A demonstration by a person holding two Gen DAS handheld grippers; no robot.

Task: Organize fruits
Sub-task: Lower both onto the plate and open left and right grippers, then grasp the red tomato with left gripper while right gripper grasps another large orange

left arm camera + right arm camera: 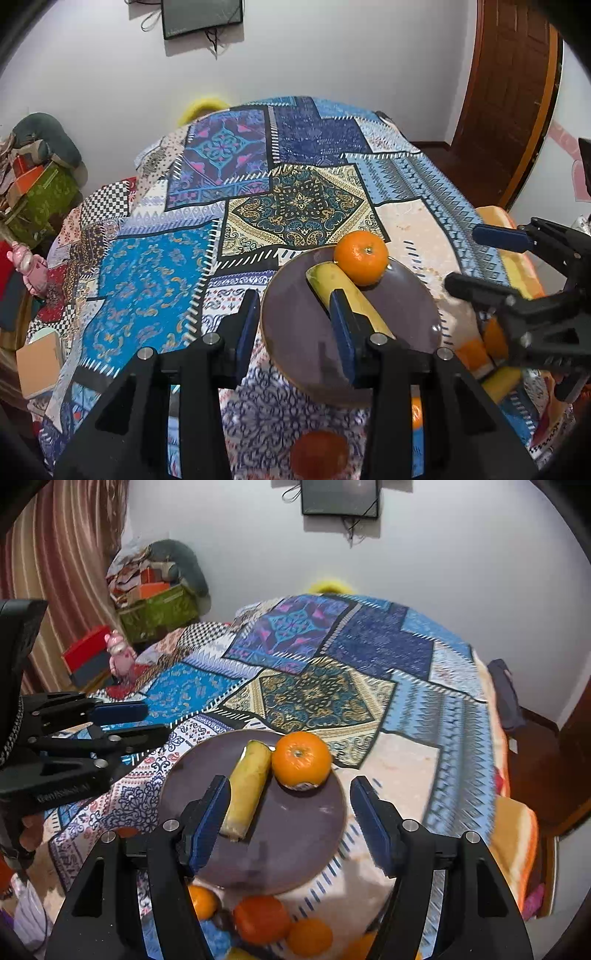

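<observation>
patchwork cloth (325, 694) bears plate (295, 849) holding banana (247, 786), orange (301, 762).

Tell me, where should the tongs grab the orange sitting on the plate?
Probably from above, squeezing the orange across its round middle. One side presses against the banana, so a sideways approach would likely bump it. Both the right tongs and the left tongs are open and empty. The plate is flat, so its rim shouldn't block them.
</observation>
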